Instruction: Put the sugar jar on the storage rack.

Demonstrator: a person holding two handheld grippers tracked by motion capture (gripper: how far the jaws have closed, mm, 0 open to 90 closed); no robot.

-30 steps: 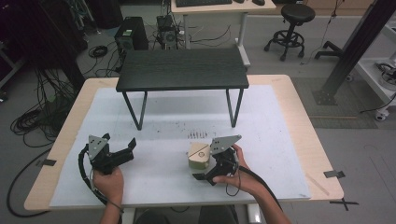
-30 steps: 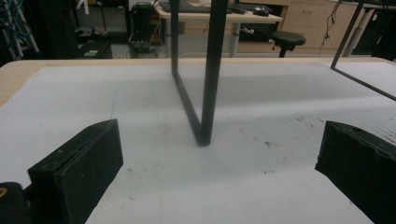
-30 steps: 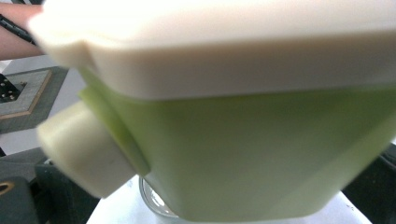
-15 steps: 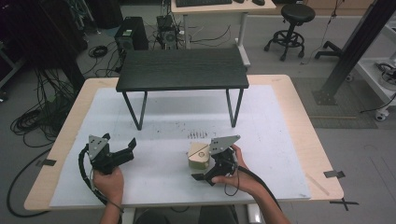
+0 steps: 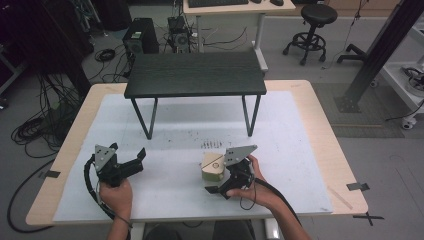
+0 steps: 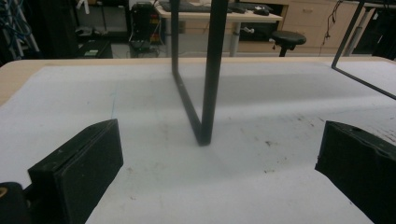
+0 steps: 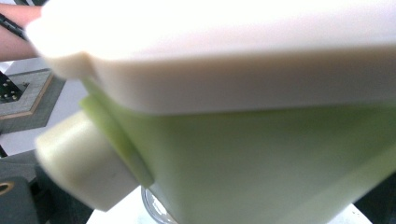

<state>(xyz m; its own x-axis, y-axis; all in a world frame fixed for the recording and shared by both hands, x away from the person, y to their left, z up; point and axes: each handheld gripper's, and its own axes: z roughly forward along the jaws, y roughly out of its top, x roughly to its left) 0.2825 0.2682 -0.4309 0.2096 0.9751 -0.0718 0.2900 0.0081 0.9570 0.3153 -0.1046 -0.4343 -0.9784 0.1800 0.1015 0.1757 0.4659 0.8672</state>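
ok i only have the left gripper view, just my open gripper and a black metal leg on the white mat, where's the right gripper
observer: the right gripper is near the front edge of the white mat, to the right of the left gripper, at a pale green box with a cream lid.
operator: is it holding that box
observer: the right gripper view has the box very close up between its jaws, but i can't tell if they're clamped on it.
operator: and what's the leg part of
observer: a small black table standing across the far half of the mat.
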